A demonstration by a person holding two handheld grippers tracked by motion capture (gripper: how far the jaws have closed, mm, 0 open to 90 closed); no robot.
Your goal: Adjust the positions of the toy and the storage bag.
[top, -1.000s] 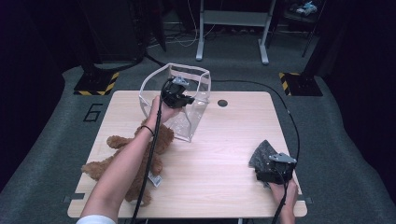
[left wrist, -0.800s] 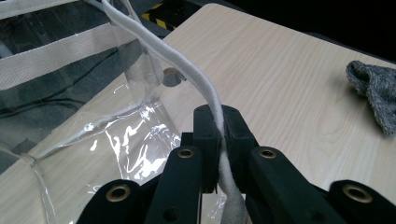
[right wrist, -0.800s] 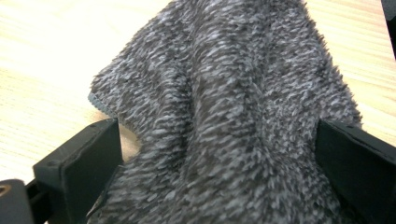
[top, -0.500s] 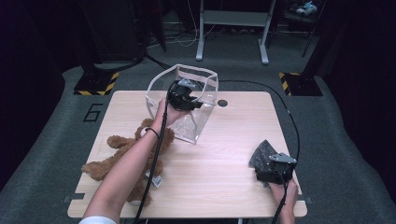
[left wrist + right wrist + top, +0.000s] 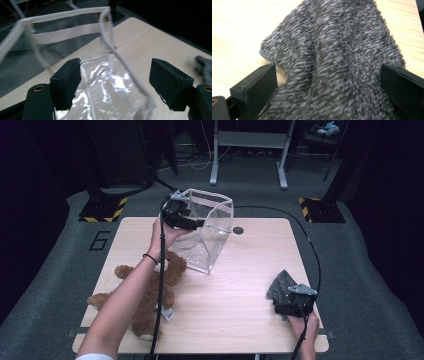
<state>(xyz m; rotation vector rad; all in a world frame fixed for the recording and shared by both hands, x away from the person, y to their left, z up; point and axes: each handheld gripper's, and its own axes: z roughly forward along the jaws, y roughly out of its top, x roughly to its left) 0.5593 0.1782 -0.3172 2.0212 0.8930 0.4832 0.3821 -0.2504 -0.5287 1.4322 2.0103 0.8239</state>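
Note:
A clear plastic bag point(image 5: 212, 237) with white trim stands open-mouthed at the table's back middle. My left gripper point(image 5: 196, 221) hovers at its left rim, and its jaws have just been opening. In the left gripper view the bag's white-edged corner point(image 5: 110, 47) runs between the two pads point(image 5: 68, 81), which stand apart from it. A brown teddy bear point(image 5: 145, 292) lies at the front left under the left forearm. My right gripper point(image 5: 287, 296) rests at the front right. Its jaws stand wide around a grey fuzzy cloth point(image 5: 332, 62), also seen as the cloth point(image 5: 280, 284) from above.
A dark round hole point(image 5: 238, 230) sits in the wooden table point(image 5: 250, 265) behind the bag. Cables trail from both grippers over the table. Beyond the back edge are a metal stand point(image 5: 247, 150) and yellow-black striped feet point(image 5: 102, 210).
The left gripper drew back left and upward from the bag's mouth and its jaws parted, letting go of the rim. The right gripper and the cloth stayed put.

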